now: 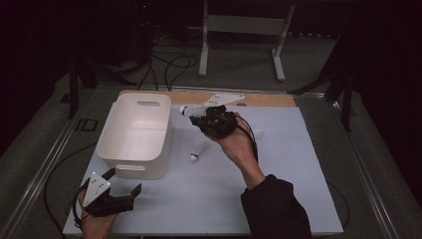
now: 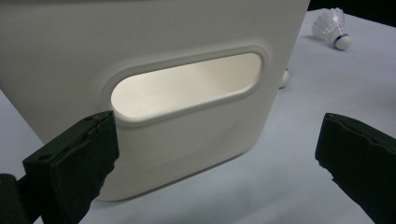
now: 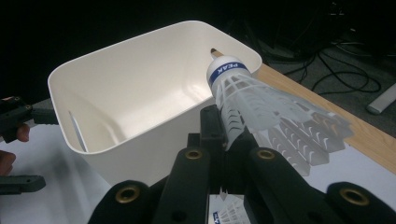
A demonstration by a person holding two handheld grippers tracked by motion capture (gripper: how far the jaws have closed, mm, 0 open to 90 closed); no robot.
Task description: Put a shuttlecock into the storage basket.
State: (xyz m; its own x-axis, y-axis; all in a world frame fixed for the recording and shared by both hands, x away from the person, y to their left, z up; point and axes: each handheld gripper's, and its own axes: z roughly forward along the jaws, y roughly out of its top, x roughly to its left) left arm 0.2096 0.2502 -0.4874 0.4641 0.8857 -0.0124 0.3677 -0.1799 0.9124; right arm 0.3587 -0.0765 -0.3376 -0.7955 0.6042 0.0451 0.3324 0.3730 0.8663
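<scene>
R tool [image 3: 233, 140] is pinching a shuttlecock [image 3: 261, 100] by the feather skirt, cork end w/ blue band pointing ahead toward the white plastic bin [image 3: 140, 88]. Key relation: the bin's open top lies just ahead & below the cork, to the tool's left in the high view, so the long axis of the shuttlecock already aims at the bin's near rim; R hand is clearly the nearer one, probably needs a short carry over the rim before letting go. Shuttlecock looks white, plastic-mesh skirt, rounded white cork, held above the desk [image 1: 278, 169], not touching the bin. Bin interior looks bare as far as seen. L tool [image 1: 117, 196] sits spread wide, nothing betw. its jaws, low at the desk's near left corner facing the bin's handle slot [image 2: 187, 84]. Two more shuttlecocks: one lying on the desk right of the bin [image 1: 198, 151], another farther off [image 2: 332, 28].
</scene>
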